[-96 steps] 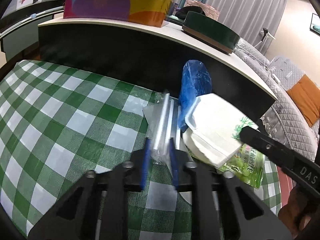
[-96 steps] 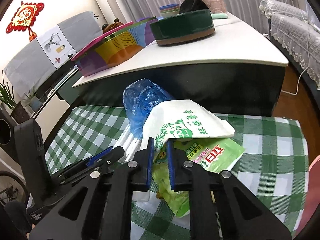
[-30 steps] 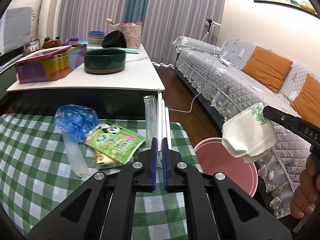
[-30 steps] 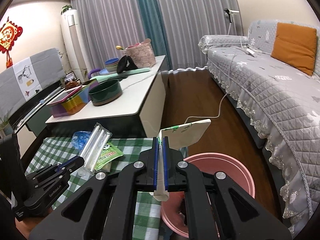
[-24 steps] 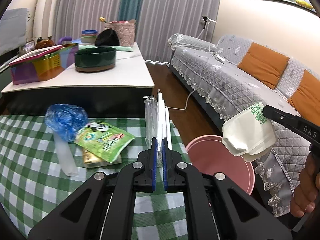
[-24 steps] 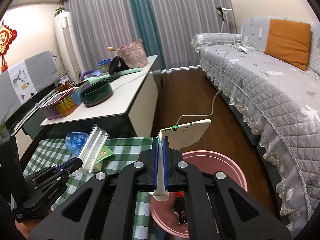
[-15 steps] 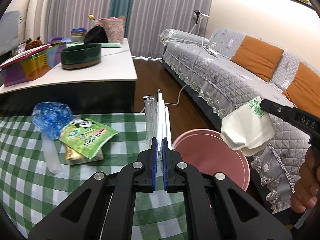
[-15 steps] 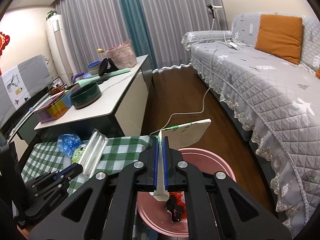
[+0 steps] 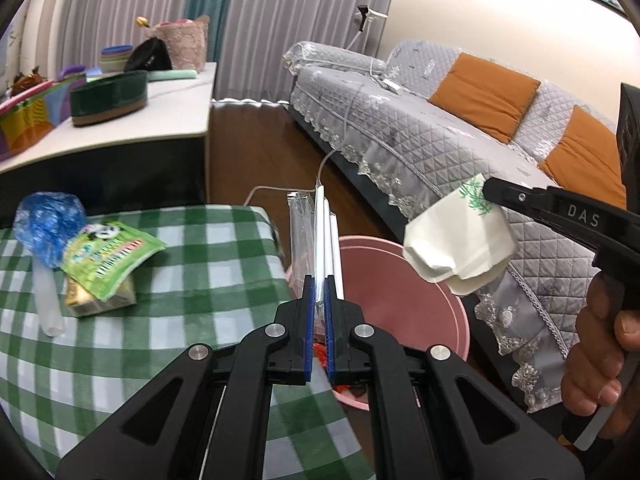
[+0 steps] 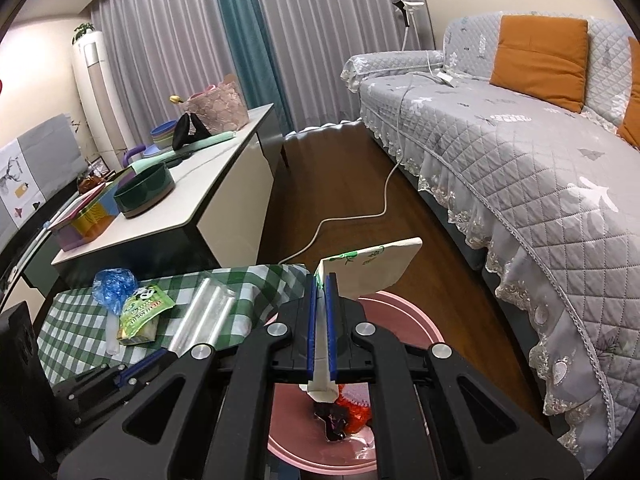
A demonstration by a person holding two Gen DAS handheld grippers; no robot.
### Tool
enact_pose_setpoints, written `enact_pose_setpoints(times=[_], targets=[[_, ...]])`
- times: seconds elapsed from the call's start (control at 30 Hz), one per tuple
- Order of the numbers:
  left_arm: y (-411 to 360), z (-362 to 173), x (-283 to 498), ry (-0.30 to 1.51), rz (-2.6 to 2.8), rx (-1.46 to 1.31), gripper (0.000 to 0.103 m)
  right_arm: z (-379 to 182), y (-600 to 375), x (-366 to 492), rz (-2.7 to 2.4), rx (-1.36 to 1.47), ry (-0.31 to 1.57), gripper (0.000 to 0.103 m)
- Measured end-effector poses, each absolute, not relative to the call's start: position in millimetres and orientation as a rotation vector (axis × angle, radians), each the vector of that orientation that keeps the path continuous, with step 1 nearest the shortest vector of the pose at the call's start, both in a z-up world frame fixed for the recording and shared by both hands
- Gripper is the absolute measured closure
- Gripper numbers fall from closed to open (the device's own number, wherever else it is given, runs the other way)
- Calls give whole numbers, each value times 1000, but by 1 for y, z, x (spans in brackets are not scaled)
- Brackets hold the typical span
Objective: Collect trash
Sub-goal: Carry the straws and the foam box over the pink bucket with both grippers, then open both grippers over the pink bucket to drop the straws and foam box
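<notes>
My left gripper is shut on a clear plastic wrapper and holds it at the table's right edge, beside the pink bin. My right gripper is shut on a white paper bag with a green print, held above the pink bin, which has red and dark trash inside. The bag also shows in the left wrist view. A blue plastic bag, a green snack packet and a clear tube lie on the green checked table.
A grey quilted sofa with orange cushions stands to the right of the bin. A white counter behind the table carries a green bowl and boxes. A white cable lies on the wooden floor.
Both grippers have lifted their trash off the table and swung right. The paper bag now hangs over the pink bin and the wrapper is at the bin's near edge.
</notes>
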State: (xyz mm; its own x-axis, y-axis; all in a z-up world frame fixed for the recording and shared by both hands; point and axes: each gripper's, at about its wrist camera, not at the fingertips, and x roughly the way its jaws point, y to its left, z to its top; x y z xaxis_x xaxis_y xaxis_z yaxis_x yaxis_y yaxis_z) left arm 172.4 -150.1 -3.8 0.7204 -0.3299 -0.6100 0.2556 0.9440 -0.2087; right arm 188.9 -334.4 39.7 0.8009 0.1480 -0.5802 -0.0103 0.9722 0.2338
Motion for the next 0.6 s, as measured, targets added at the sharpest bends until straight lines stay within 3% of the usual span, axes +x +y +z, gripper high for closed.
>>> enact_pose_setpoints(times=[0.47,0.5,0.53,0.6], targets=[[-185,-30,188,762,-402,-108,98,16,-351,197,38,219,702,93],[-187,-32,190,774,-411,-104,93,15,-352,197,39,219,706,88],[-188,-33,191,781,-411,-100,78,13,-354,197,36,220,707,80],[-185,-33,189,774,-399,-103,67,12,-355,198,18,218,705,70]])
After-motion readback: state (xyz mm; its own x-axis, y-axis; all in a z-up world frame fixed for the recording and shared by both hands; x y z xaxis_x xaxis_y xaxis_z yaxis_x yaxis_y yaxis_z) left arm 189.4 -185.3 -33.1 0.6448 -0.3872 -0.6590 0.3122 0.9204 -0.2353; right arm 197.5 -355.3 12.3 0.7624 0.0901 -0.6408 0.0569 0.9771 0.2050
